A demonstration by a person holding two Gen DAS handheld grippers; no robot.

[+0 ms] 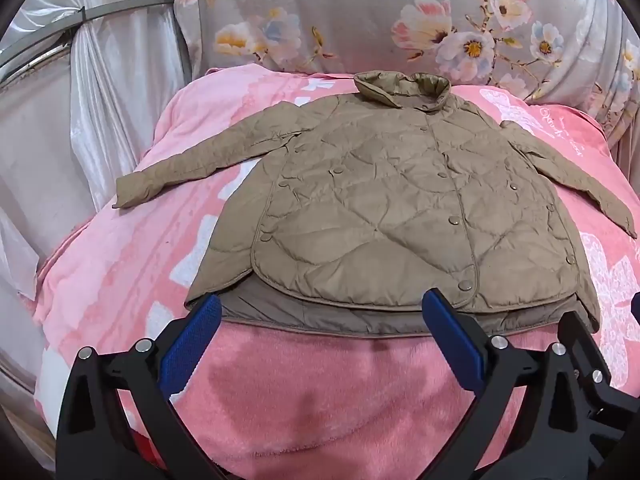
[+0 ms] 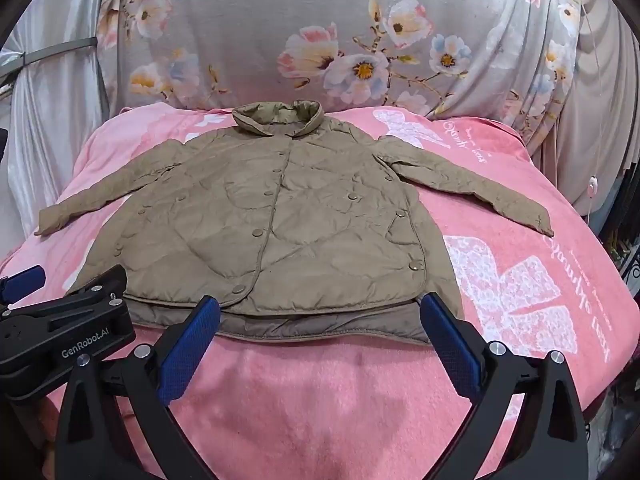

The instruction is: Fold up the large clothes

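Note:
A tan quilted jacket [image 1: 384, 208] lies flat and buttoned on a pink blanket [image 1: 280, 380], collar at the far end, both sleeves spread out to the sides. It also shows in the right wrist view [image 2: 272, 224]. My left gripper [image 1: 322, 304] is open and empty, its blue pads just short of the jacket's near hem. My right gripper [image 2: 320, 308] is open and empty, also just in front of the hem. The left gripper's body [image 2: 64, 332] shows at the left edge of the right wrist view.
The pink blanket [image 2: 520, 280] covers a bed and drops off at the left and right sides. A grey floral cloth [image 1: 400, 20] rises behind the collar. Silvery curtains [image 1: 100, 100] hang on the left, and dark clutter [image 2: 624, 220] stands at the far right.

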